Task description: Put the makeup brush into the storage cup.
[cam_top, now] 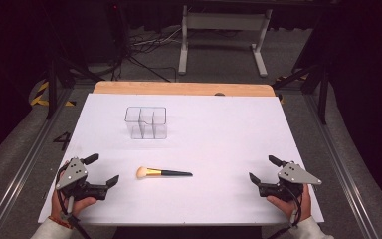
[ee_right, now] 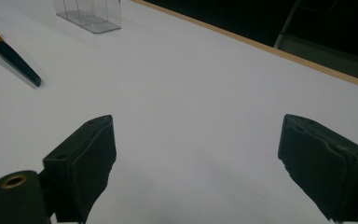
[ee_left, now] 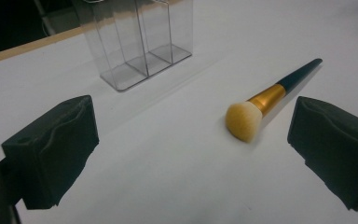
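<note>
On the table (cam_top: 219, 124), a brush (cam_top: 163, 173) lies flat near the front, left of centre, its head pointing left. Behind it, farther off, stands a divided organizer (cam_top: 146, 122). The left gripper (cam_top: 103, 171) and right gripper (cam_top: 263, 169) flank the brush, well apart.

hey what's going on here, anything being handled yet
Nothing is being handled. A person holds a gripper in each hand near the table's near edge: the left gripper and the right gripper both have their jaws wide open and hold nothing. Between them a makeup brush lies flat on the white table, bristles toward the left gripper. Farther back stands a clear plastic organizer with several compartments, which looks empty.
</note>
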Tool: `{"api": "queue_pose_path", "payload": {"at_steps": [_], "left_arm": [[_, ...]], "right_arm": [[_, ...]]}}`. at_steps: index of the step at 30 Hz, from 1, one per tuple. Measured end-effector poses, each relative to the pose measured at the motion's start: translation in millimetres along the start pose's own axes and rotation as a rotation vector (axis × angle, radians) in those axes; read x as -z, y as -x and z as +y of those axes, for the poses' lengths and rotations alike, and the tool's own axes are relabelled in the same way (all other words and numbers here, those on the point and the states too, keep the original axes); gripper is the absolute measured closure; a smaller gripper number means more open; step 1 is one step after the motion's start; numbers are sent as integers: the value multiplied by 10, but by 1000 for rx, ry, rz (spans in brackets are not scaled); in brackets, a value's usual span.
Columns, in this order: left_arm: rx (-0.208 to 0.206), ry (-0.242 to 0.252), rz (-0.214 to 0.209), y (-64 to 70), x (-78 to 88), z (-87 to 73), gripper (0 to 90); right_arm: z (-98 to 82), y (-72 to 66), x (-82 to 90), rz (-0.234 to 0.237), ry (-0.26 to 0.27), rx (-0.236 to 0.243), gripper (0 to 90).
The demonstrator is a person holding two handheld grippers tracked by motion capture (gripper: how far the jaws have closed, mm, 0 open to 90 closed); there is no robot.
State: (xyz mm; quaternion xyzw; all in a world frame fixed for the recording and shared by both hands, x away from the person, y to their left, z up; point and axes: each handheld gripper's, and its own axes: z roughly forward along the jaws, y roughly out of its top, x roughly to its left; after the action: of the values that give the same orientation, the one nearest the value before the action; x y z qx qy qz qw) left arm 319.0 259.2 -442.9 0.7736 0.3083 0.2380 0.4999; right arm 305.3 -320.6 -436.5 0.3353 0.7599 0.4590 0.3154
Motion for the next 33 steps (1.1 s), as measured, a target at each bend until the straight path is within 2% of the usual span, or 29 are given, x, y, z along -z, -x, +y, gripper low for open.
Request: {"api": "queue_pose_path", "payload": {"at_steps": [8,11,14,15,18,20,21,23,25,29,31,33], "left_arm": [[5,-12,-7,1,-8,-27,25],[10,-7,-3,-7,8,-34,25],[6,-16,-2,-4,15,-44,25],[7,-19,-3,2,12,-50,25],[6,-24,3,11,26,-57,27],[9,-22,2,16,29,-63,28],[7,-24,6,19,34,-65,30],[2,-26,4,20,43,-70,33],[8,-33,-5,14,40,-82,35],[5,-52,-9,6,30,-106,37],[11,-44,-7,4,47,-109,37],[11,-42,-8,-1,49,-114,37]], "right_arm": [[18,-46,-11,14,-19,12,120],[30,-47,-35,27,-43,13,121],[113,-41,-94,69,-78,14,129],[113,-41,-94,69,-78,14,129],[268,-75,-194,128,-118,34,151],[310,-91,-228,131,-130,39,150],[359,-116,-271,153,-140,45,150],[416,-161,-335,167,-155,64,146],[472,-207,-422,201,-172,84,143],[601,-323,-651,278,-256,135,153],[727,-442,-830,327,-329,201,173],[779,-483,-888,339,-350,219,173]]}}
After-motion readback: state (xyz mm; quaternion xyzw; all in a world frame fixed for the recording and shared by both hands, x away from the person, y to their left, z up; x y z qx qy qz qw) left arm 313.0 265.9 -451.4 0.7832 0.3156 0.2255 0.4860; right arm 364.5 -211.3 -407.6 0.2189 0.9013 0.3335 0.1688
